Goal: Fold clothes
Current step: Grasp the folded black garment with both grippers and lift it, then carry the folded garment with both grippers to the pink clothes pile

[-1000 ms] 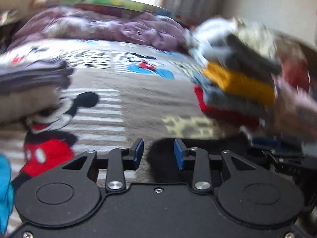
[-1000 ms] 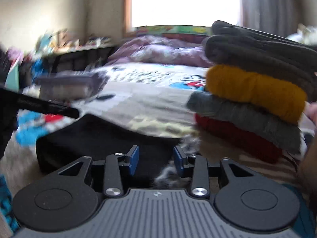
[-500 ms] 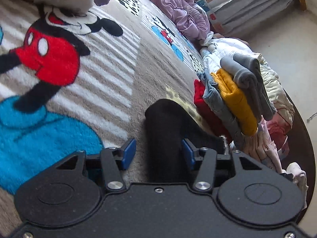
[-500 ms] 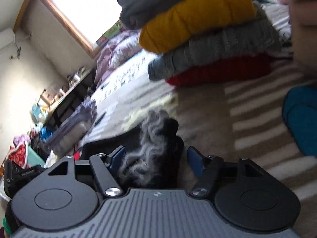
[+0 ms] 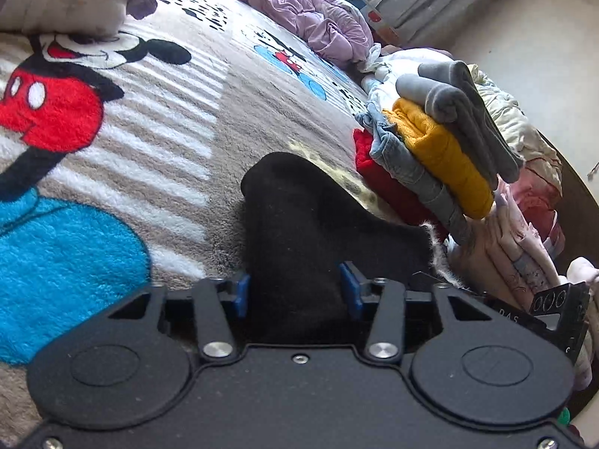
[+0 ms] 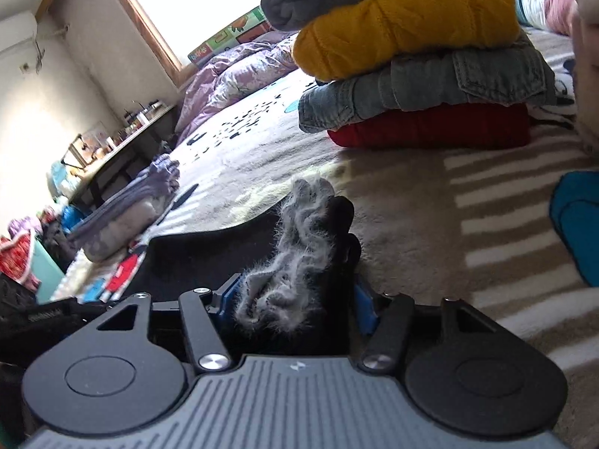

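A folded black garment (image 5: 299, 220) with grey fleece lining (image 6: 295, 258) lies on the Mickey Mouse blanket (image 5: 157, 123). My left gripper (image 5: 297, 295) has its blue pads on both sides of one end of the garment and grips it. My right gripper (image 6: 295, 301) grips the other end, where the fuzzy lining bunches up between the pads. A stack of folded clothes, red, denim, yellow and grey (image 5: 430, 149), stands just beyond the garment; it also shows in the right wrist view (image 6: 415, 60).
A second folded pile, grey and purple (image 6: 123, 213), sits across the bed. A crumpled lilac duvet (image 5: 299, 11) lies by the window. Loose pink and white clothes (image 5: 524, 224) pile behind the stack. A cluttered desk (image 6: 112, 142) stands beside the bed.
Both grippers dropped to the bed and tilted, then closed in on the ends of the black garment. The garment now fills the gap between each pair of pads.
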